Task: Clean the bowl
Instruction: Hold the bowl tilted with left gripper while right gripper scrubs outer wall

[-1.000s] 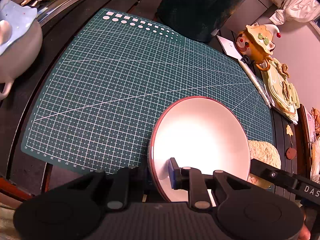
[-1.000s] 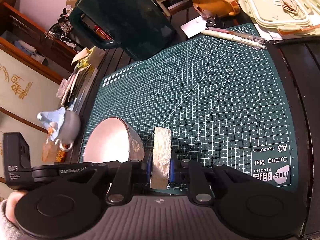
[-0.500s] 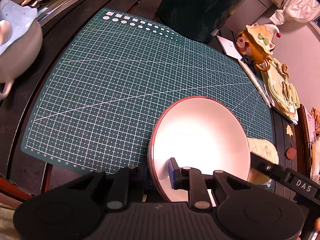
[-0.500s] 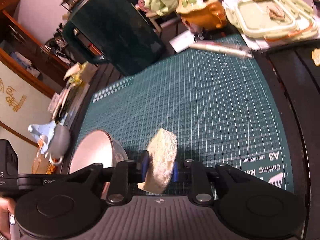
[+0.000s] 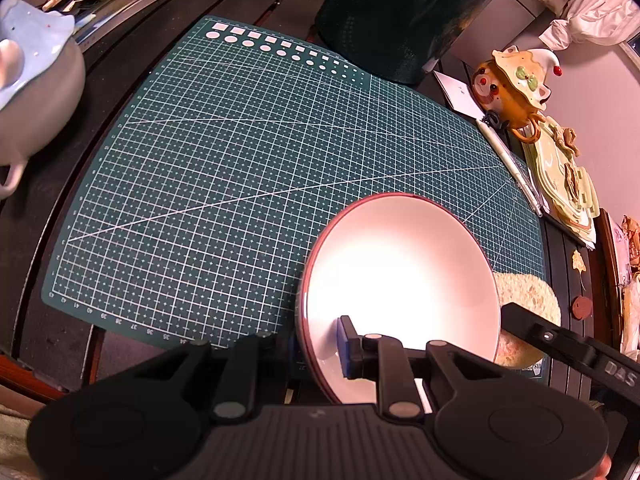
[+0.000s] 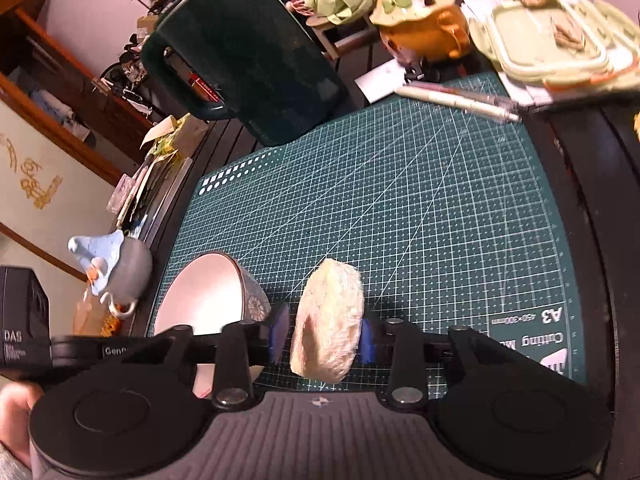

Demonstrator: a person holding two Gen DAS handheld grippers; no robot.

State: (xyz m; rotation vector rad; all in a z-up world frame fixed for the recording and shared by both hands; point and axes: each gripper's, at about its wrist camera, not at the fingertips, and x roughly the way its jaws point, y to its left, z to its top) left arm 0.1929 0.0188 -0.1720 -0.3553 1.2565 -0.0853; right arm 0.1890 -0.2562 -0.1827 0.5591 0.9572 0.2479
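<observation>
Left claw (image 5: 320,344) clamping bowl (image 5: 400,272) rim, tilting it on mat (image 5: 240,160). Right claw (image 6: 324,336) gripping sponge (image 6: 326,320), hovering just right of bowl; bowl opening lying leftward of sponge.

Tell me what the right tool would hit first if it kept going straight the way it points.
Probably the green cutting mat. The right tool holds the sponge and points forward and down over bare mat; the bowl sits off to its left, the dark pitcher further back. Depth is unclear.
</observation>
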